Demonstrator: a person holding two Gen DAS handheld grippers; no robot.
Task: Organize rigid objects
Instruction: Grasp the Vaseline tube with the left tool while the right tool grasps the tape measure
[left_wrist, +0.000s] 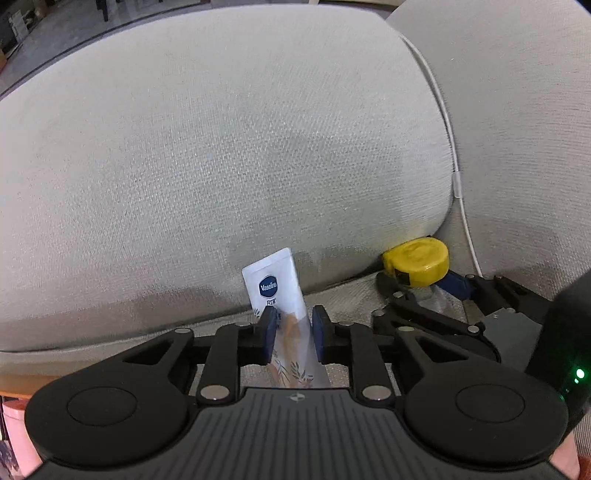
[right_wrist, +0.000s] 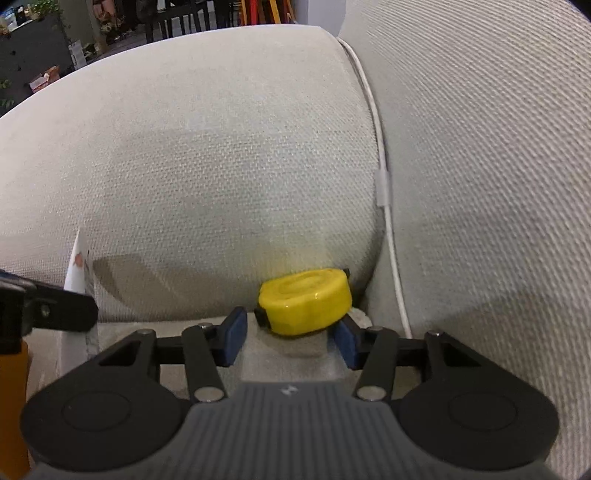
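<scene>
A white Vaseline tube (left_wrist: 281, 295) stands tilted between the blue pads of my left gripper (left_wrist: 294, 334), its flat end against the sofa back cushion; the pads sit close on it. A yellow tape measure (right_wrist: 306, 301) lies on the sofa seat in the corner by the back cushion. My right gripper (right_wrist: 291, 339) is open, its pads (right_wrist: 232, 341) on either side of the tape measure's near edge, not closed on it. The tape measure (left_wrist: 416, 266) and right gripper also show at the right of the left wrist view. The tube's edge (right_wrist: 78, 267) shows at the left of the right wrist view.
A grey fabric sofa back cushion (left_wrist: 221, 166) fills both views, with a side cushion (right_wrist: 480, 184) on the right. A white cable (right_wrist: 384, 206) runs down the gap between them. Furniture stands in the room behind (right_wrist: 110, 22).
</scene>
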